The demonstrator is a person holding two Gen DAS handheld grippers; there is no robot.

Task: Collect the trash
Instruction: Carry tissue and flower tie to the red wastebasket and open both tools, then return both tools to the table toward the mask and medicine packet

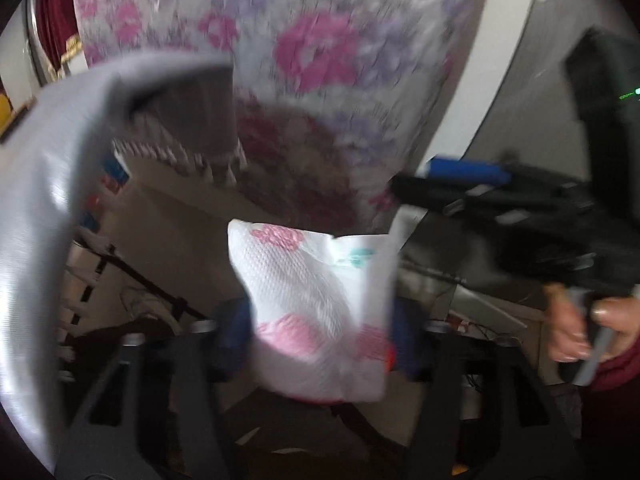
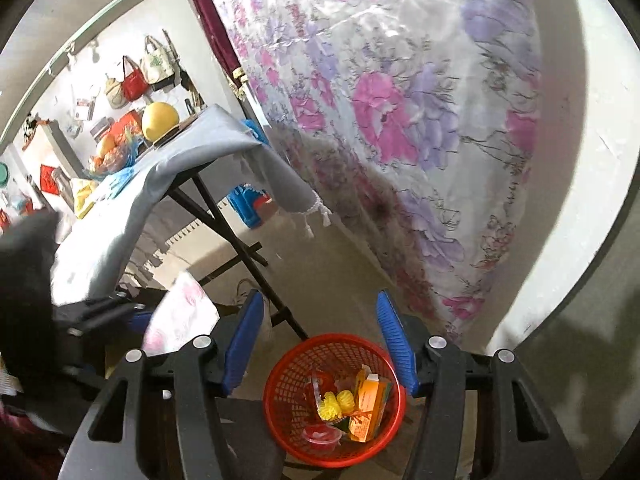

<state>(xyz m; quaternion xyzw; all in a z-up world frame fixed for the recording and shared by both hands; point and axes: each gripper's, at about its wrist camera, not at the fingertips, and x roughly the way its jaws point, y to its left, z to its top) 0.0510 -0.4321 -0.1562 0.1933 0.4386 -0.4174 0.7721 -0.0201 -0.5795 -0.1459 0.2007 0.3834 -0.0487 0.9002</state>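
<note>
A white paper napkin with pink prints hangs between the blue pads of my left gripper. The jaws stand a little wider than the napkin, and I see no pad pressing on it. Slivers of the red mesh basket show just beneath it. In the right wrist view the same napkin hovers at the left, and the basket sits on the floor below my right gripper. That gripper is open and empty. The basket holds an orange carton, yellow pieces and a red jelly cup.
A folding table under a grey cloth stands at the left, with fruit and clutter on top. A floral curtain hangs along the right. A blue plastic crate is under the table. A hand grips the right gripper's handle.
</note>
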